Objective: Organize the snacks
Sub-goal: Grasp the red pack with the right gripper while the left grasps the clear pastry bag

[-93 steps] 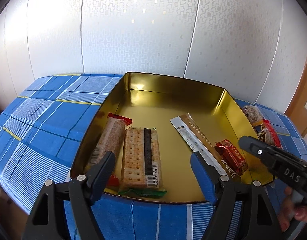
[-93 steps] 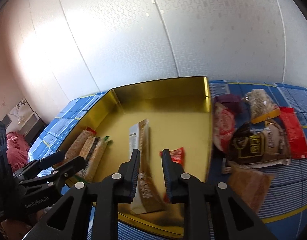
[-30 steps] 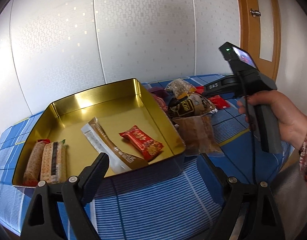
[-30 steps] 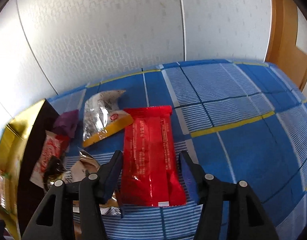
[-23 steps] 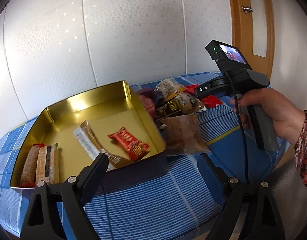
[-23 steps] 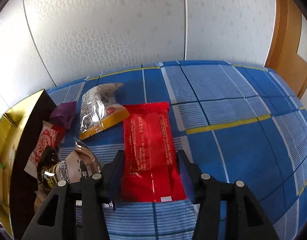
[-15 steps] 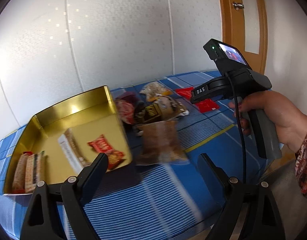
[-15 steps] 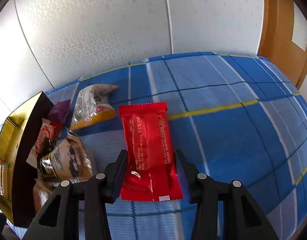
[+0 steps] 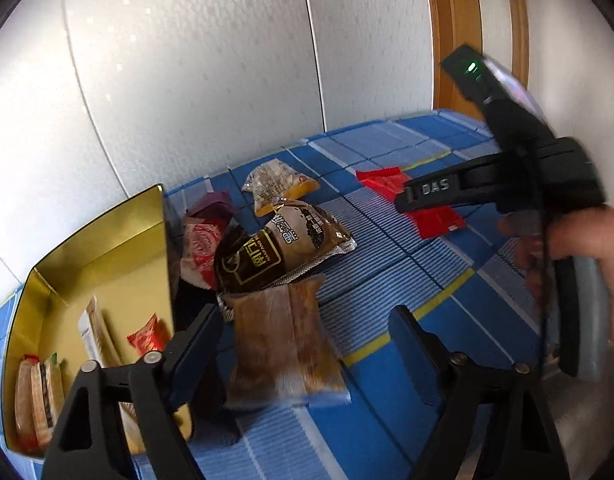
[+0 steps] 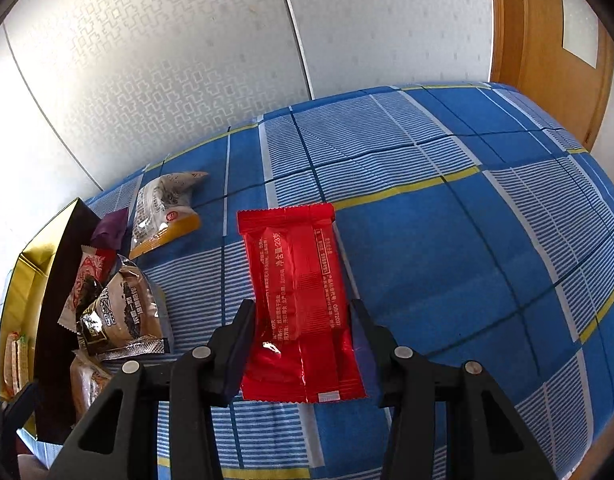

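- Red snack packet (image 10: 303, 308): flat on the blue checked cloth (image 10: 447, 240), its near half between the right gripper (image 10: 302, 326) fingers, jaws spread at its edges, contact unclear.
- Brown clear-wrapped pastry (image 9: 281, 340): between the left gripper (image 9: 303, 344) fingers, jaws wide apart, gripping nothing.
- Gold tin (image 9: 107, 240): left of both tools, several snacks inside.
- Loose packets: heaped beside the tin.

Blue checked tablecloth (image 10: 447, 248), white patterned wall (image 10: 187, 60) — wooden door (image 10: 547, 52) at right.
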A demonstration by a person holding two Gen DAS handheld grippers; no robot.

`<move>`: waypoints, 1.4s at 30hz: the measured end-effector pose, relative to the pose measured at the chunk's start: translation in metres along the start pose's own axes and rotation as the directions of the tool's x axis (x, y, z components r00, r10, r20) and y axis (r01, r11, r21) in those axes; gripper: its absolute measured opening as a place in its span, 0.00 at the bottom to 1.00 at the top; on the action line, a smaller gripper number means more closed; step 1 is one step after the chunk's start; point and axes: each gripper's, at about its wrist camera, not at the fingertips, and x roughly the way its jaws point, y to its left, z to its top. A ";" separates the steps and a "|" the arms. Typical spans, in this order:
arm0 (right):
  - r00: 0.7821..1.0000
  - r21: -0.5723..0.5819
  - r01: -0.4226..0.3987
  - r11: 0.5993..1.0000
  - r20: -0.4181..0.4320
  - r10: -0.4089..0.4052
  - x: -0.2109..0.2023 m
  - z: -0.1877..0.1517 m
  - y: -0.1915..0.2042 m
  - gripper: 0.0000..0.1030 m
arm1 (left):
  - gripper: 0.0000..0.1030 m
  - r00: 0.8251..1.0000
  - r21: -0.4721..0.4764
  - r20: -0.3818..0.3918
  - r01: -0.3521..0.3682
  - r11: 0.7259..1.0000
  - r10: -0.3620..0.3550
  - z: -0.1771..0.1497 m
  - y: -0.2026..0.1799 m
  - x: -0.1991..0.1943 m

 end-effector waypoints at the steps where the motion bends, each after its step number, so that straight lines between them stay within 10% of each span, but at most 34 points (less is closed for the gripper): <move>1: 1.000 0.003 -0.004 1.000 -0.001 0.004 -0.001 -0.001 -0.001 0.46 | 0.78 1.000 0.011 -0.012 -0.008 1.000 0.009 0.002 -0.002 0.007; 7: 1.000 0.018 -0.017 1.000 -0.006 0.017 -0.003 -0.001 -0.006 0.46 | 0.60 0.992 0.068 -0.108 -0.066 0.996 0.073 0.006 -0.008 0.039; 42: 1.000 0.060 0.016 0.998 0.003 -0.016 -0.005 -0.003 -0.015 0.46 | 0.64 0.996 -0.069 -0.093 -0.009 0.998 0.003 0.001 -0.019 0.048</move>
